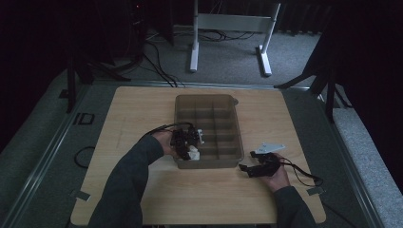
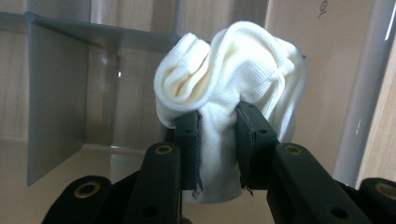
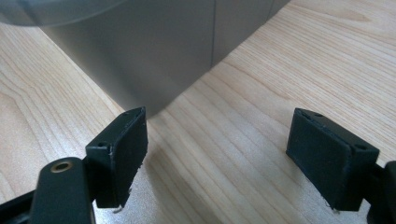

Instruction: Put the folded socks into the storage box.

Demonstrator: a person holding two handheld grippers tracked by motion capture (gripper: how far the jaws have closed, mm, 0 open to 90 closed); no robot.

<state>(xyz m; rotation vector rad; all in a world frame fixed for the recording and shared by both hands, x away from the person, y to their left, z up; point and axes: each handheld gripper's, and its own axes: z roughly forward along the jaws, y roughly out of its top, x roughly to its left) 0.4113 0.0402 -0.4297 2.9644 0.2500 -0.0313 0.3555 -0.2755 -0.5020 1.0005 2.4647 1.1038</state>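
Observation:
A cream-white rolled sock is pinched between the pads of my left gripper, which is shut on it. In the high view that left gripper sits over the near left corner of a grey divided organizer box, with the sock showing white at its tip inside a near compartment. My right gripper rests on the table just right of the box's near corner. Its jaws stand wide apart in the right gripper view with only bare wood between them, and the box wall is just ahead.
The wooden table has bare room left, right and in front of the box. Cables trail from both grippers. A white frame stand and loose cables sit on the floor beyond the table's far edge.

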